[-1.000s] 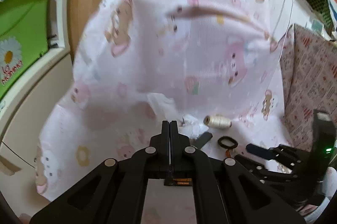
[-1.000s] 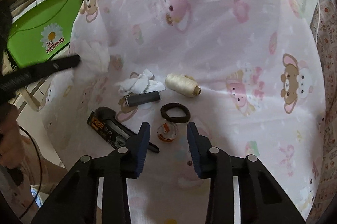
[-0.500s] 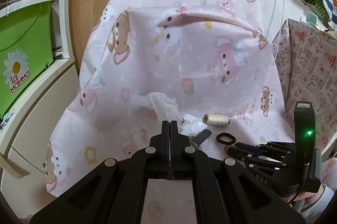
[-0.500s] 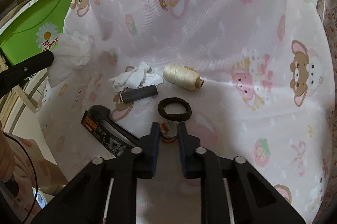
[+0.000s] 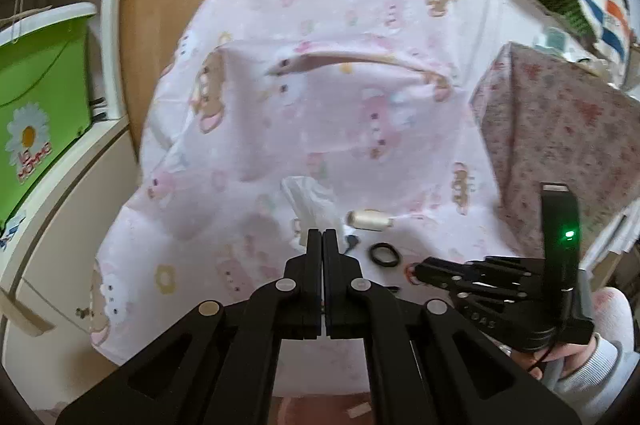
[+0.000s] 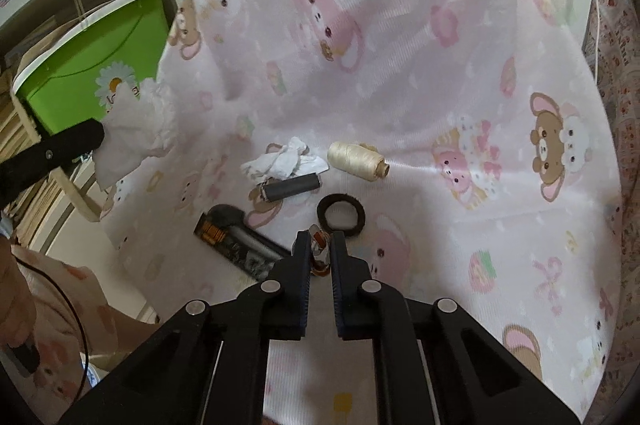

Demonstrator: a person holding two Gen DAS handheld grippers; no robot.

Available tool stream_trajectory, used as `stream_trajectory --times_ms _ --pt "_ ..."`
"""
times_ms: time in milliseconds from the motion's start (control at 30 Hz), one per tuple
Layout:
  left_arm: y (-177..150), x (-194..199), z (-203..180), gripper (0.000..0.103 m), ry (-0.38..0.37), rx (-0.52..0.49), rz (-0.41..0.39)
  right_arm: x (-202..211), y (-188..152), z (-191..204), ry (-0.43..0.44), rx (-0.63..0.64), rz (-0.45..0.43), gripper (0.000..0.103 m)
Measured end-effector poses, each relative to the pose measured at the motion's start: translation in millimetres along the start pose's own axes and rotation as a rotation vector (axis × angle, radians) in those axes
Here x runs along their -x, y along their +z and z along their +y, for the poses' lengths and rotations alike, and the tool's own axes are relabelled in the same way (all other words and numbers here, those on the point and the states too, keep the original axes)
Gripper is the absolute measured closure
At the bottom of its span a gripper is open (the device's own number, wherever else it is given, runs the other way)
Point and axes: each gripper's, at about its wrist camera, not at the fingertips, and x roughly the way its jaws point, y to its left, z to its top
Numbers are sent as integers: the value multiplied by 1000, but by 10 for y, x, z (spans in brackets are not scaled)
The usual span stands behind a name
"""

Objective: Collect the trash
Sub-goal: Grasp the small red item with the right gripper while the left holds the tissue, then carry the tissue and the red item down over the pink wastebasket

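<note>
Grippers first: the right gripper (image 6: 321, 250) is pinching a small clear wrapper with orange-red markings (image 6: 319, 245) between its two black fingers, the pads pressing on it from both sides just above the pink cartoon-print sheet (image 6: 440, 73). In the left wrist view the same gripper (image 5: 420, 270) is reaching in from the right, a green light glowing on its upright housing, with a hand in a pale sleeve (image 5: 576, 361) gripping it at the lower right.

The left gripper (image 5: 322, 239) is standing with its fingers pressed flat together, and a crumpled white tissue (image 5: 308, 203) is sticking up from between the tips. From the right wrist view that tissue (image 6: 138, 129) is hanging in the air at the tip of the left gripper's black finger (image 6: 94, 137), clear of the sheet and in front of the green bin (image 6: 92, 73).

Lying on the sheet just beyond the right gripper is a black ring (image 6: 341, 215). Past it, a dark grey cylinder (image 6: 290, 187) is resting against a second wad of white tissue (image 6: 284, 163), and a spool of cream thread (image 6: 356, 161) is lying on its side just beside them. A flat black package with orange print (image 6: 236, 241) is sitting to the left of the right gripper. A patterned cushion (image 5: 560, 137) is leaning at the sheet's right edge.
</note>
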Motion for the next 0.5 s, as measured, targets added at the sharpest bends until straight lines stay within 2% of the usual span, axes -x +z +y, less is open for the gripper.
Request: stream_trajectory --times_ms 133,267,400,500 --pt "-30 79 -88 103 -6 -26 -9 140 -88 14 -14 14 -4 92" --pt "-88 161 -110 103 -33 1 8 361 -167 89 -16 26 -31 92" --pt "-251 261 -136 103 -29 11 33 625 -216 183 -12 39 -71 92" --pt "-377 348 -213 103 10 -24 39 790 -271 288 -17 54 -96 92"
